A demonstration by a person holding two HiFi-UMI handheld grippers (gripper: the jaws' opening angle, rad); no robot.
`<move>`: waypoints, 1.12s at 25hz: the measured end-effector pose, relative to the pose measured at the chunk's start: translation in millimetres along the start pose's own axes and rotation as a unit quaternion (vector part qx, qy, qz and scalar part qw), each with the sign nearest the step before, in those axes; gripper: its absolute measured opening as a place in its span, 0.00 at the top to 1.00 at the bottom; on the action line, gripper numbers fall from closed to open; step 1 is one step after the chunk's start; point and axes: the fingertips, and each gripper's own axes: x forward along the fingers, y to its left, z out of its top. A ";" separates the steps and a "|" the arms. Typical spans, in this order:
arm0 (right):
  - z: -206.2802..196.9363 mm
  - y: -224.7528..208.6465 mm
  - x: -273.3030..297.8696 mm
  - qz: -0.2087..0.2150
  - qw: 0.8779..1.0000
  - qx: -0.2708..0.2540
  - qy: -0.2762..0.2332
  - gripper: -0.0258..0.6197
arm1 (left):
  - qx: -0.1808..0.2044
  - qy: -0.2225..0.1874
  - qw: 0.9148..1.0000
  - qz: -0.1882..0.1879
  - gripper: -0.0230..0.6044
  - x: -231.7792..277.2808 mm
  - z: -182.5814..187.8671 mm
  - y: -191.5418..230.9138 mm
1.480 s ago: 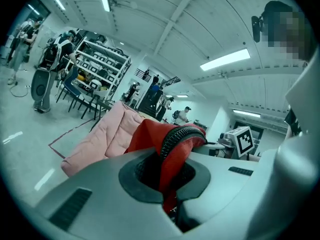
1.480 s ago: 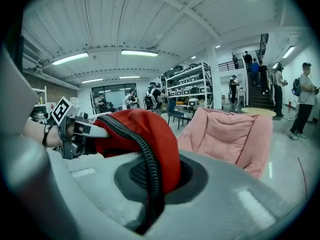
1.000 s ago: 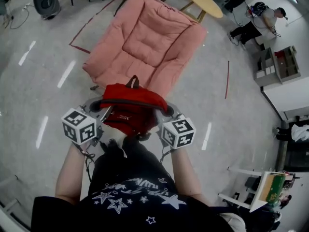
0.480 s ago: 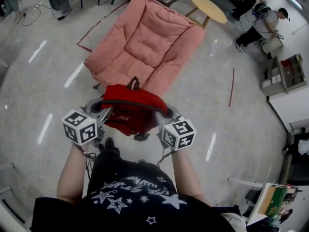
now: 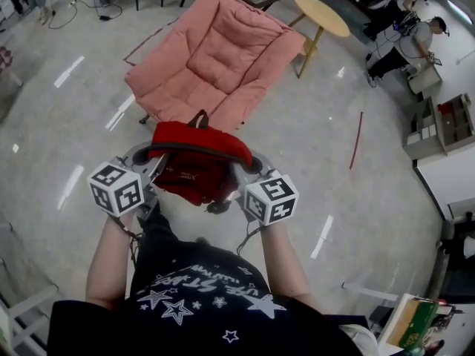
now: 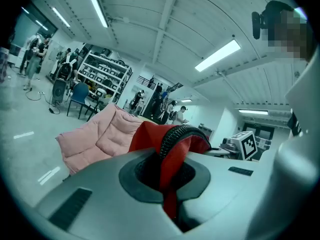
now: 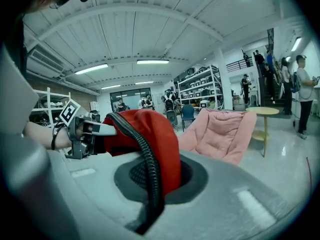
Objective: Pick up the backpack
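Head view: red backpack hangs between both grippers above the floor, near the pink chair, round table beyond; left gripper view: left gripper clenched on its red fabric; right gripper view: right gripper clamped on its black-piped edge.

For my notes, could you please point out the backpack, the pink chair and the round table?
backpack (image 5: 194, 173), head view, red fabric.
pink chair (image 5: 223, 54), head view, seat cushion.
round table (image 5: 321, 13), head view, tabletop.
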 end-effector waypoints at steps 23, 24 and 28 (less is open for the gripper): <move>-32.6 -1.5 -149.6 0.050 0.998 -0.021 -0.010 0.94 | 0.008 -0.014 1.000 0.025 0.95 -17.6 -55.3 -150.8; -32.6 -1.0 -150.3 0.051 0.998 -0.018 -0.010 0.94 | 0.009 -0.015 1.000 0.025 0.95 -17.7 -54.7 -151.4; -25.4 5.1 -152.6 0.057 0.998 -0.024 -0.014 0.94 | 0.013 -0.025 0.999 0.027 0.95 -22.5 -47.3 -152.9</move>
